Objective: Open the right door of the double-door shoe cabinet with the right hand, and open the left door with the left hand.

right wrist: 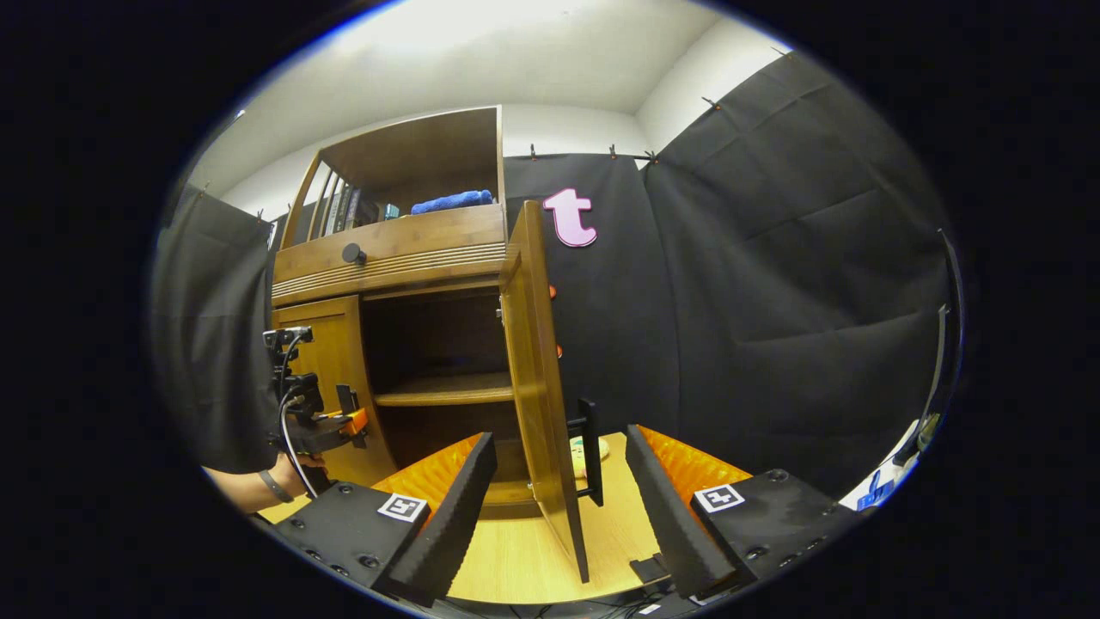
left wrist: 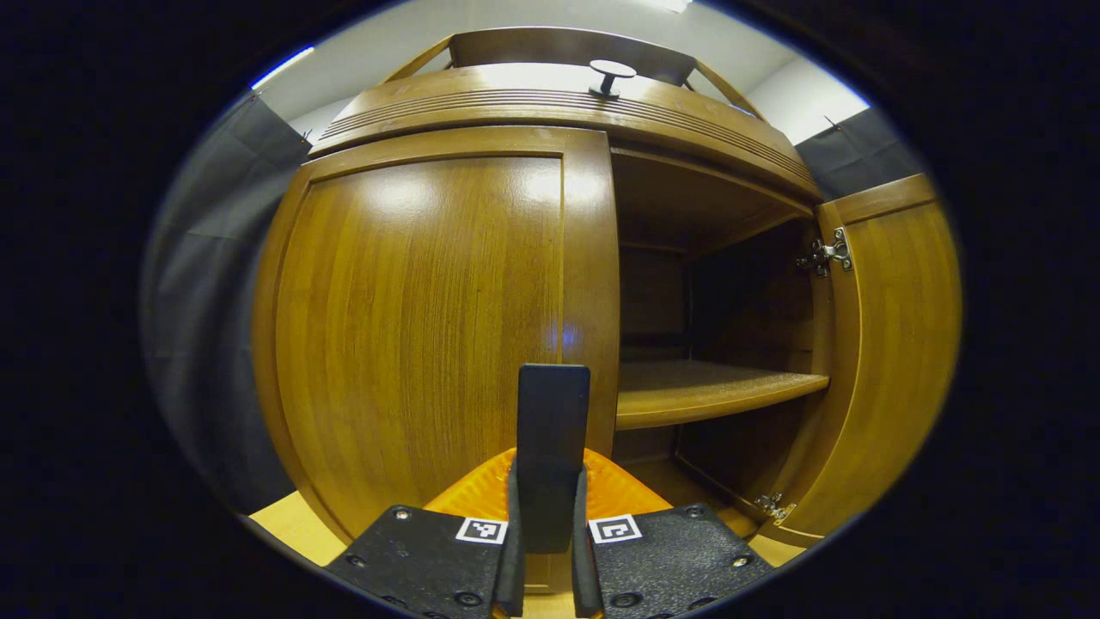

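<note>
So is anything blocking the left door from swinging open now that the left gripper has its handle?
Nothing visible does. The left gripper is shut on the handle of the closed left door, and the right door stands open, clear of it.

The shoe cabinet stands on the counter, with an open shelf unit on top of it holding books to the left and a folded cloth to the right. Its right door swings out toward the right gripper, whose spread fingers straddle the door's edge. Inside, a shelf crosses the open half. The left door lies flush, its handle between the left gripper's fingers.
</note>
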The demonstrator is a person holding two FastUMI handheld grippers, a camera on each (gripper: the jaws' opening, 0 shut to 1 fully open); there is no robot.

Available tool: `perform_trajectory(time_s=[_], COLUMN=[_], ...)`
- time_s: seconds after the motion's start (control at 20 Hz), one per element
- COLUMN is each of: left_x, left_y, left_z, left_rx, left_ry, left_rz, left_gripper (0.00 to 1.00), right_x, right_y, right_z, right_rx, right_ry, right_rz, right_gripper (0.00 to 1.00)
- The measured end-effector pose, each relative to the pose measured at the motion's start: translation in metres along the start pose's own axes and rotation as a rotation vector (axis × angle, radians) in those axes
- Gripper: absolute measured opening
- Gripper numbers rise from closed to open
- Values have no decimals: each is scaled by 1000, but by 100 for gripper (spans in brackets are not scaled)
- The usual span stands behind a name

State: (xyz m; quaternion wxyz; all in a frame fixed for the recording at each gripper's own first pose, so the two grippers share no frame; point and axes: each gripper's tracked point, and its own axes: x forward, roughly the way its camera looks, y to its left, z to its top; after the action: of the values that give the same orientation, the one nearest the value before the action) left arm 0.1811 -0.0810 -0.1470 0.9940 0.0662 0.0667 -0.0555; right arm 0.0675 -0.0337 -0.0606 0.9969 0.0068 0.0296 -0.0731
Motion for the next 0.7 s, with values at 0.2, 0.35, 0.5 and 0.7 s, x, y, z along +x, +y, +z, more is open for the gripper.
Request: perform_trajectory(time_s=[0.2,0.35,0.5,0.7], left_x=[-28,-54,-75,-114], left_y=[3,9,18,32], left_z=[7,8,12,16], left_rx=[23,21,11,-8], left_ry=[13,36,47,56], left_rz=[20,66,75,66], left_gripper=[22,22,21,20], right_x=[3,3,4,2], right_y=[3,17,20,33], right_z=[7,6,5,1], right_rx=[-47,-48,-55,-31], right_ry=[-17,-17,-16,-11], right_rz=[9,49,57,95], right_gripper=[88,89,98,98])
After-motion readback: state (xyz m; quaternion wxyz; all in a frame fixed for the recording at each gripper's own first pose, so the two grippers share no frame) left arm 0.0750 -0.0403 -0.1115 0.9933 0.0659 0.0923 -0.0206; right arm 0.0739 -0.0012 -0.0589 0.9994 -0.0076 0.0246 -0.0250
